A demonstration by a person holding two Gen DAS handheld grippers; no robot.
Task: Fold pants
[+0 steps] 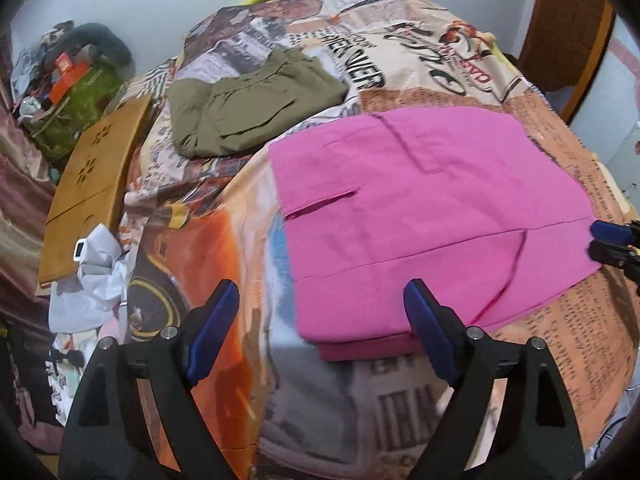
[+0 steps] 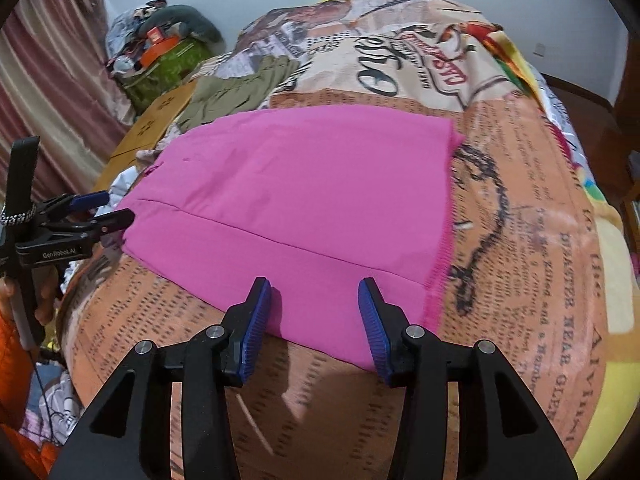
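Two grippers hover with jaws wide and empty: the left gripper (image 1: 320, 312) at one end of the pink pants (image 1: 420, 216), the right gripper (image 2: 316, 312) over their near edge. The pants lie flat, already doubled, on the bed (image 2: 540, 240). Pinching only the top layer could drag the fold askew, I reckon, and the soft bedding may bunch underneath.

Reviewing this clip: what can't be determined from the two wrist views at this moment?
- Pink pants: the number of folded layers. Only a darker edge peeks out underneath in the left wrist view.
- Olive garment: its type, since it is bunched up, and partly hidden behind the pink pants in the right wrist view.
- Clutter pile by the wall: items too small and distorted.
- Left gripper and right gripper: both open, but whether they touch the fabric is unclear.
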